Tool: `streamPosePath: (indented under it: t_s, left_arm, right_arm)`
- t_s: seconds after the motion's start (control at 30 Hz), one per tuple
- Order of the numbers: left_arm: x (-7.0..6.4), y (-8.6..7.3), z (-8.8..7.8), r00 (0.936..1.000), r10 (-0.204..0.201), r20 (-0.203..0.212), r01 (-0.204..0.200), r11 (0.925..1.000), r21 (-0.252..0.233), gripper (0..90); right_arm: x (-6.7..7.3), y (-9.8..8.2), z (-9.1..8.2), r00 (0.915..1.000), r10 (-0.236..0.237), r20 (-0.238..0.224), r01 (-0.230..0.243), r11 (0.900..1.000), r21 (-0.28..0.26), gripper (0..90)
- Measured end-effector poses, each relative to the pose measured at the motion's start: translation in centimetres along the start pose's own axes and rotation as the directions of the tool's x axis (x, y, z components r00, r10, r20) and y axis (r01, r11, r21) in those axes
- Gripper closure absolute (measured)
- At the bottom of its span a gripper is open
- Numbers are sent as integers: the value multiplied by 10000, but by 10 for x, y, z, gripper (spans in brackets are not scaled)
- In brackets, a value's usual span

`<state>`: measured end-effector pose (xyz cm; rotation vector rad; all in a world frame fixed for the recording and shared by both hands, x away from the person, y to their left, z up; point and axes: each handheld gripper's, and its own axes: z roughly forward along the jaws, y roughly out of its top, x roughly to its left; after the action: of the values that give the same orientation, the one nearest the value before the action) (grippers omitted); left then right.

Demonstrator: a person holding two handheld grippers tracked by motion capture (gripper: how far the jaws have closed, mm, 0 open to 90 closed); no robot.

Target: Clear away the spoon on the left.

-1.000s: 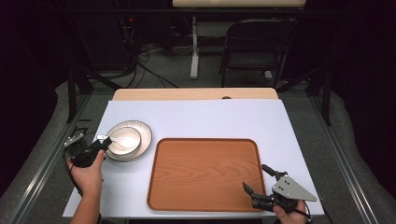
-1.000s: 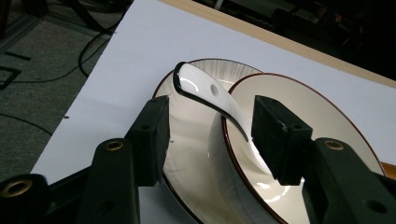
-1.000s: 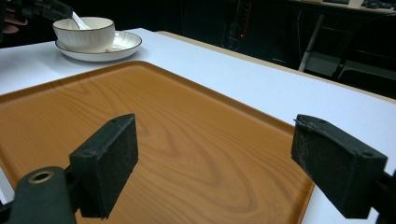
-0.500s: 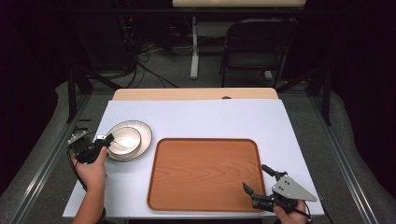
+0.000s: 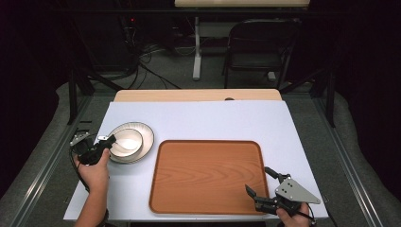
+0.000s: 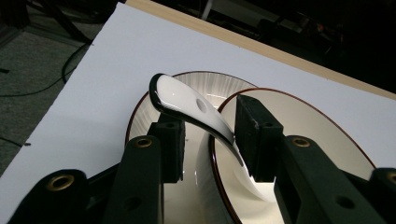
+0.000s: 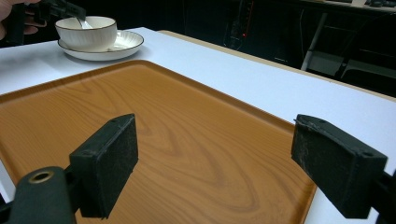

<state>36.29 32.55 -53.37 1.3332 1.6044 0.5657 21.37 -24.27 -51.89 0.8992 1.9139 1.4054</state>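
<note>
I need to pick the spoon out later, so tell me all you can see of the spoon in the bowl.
The spoon is glossy white, ceramic by its look, with a dark-edged handle and a small hole near the handle's end. Its scoop end lies inside the bowl, which sits on a plate; the handle slopes up over the bowl's rim. The left hand-held gripper has just been closing, its jaws either side of the handle; whether the pads press it yet is unclear.

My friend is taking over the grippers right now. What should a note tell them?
Left gripper: jaws have just been closing around the spoon handle, not yet pressing it.
Right gripper: open, empty, over the near right corner of the wooden tray.
Things: the spoon leans in the bowl, which sits on the plate left of the tray.
Done: reached the spoon.
Left: probably grip it and lift it out.
</note>
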Motion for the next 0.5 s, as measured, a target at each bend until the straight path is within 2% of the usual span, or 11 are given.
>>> streamPosePath:
  t_s: [0.23,0.5]
  left_arm:
    - [-4,5,-2,9993,232,-293,-234,9997,-65,685]
    - [-8,8,-8,9989,446,-104,-450,9983,-383,749]
  right_arm:
    - [0,0,0,10000,1,-3,-1,10000,1,142]
    - [0,0,0,10000,4,-21,-4,10000,-4,142]
